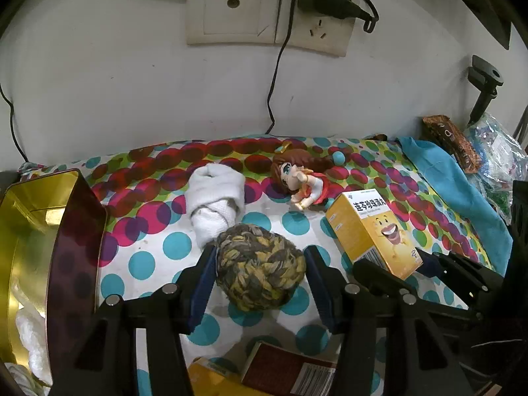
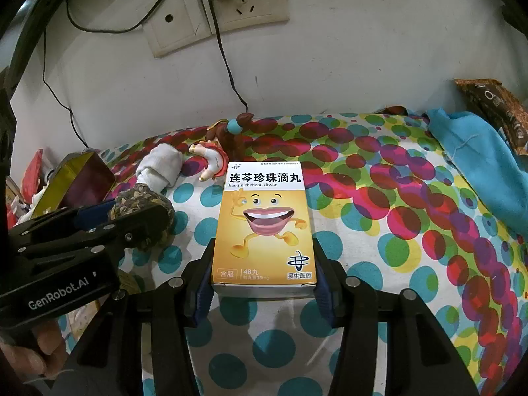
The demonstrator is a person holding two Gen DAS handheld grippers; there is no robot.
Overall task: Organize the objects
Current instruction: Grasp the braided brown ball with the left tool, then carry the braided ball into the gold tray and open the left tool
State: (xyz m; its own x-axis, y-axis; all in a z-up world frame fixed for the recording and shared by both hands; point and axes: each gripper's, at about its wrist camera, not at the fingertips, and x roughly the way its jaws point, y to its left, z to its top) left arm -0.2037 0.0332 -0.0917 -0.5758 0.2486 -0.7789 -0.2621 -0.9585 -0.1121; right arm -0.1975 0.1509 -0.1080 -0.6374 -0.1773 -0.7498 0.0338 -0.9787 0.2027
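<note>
My left gripper [image 1: 260, 257] has its jaws around a round woven yellow-and-grey ball [image 1: 260, 267] on the polka-dot cloth; the left finger touches it, the right stands a little off. My right gripper [image 2: 264, 257] is shut on a yellow medicine box [image 2: 264, 221] with a cartoon mouth, which also shows in the left wrist view [image 1: 373, 231]. A white rolled sock [image 1: 214, 198] and a red-dressed doll figure [image 1: 303, 181] lie beyond the ball. The left gripper also shows in the right wrist view [image 2: 132, 214].
A gold tin [image 1: 39, 247] with a dark red side stands at the left, white stuff inside. A blue cloth [image 2: 478, 165] and a brown packet [image 2: 495, 112] lie at the right. A red box [image 1: 290, 369] and yellow box lie under my left gripper. Wall sockets and cables behind.
</note>
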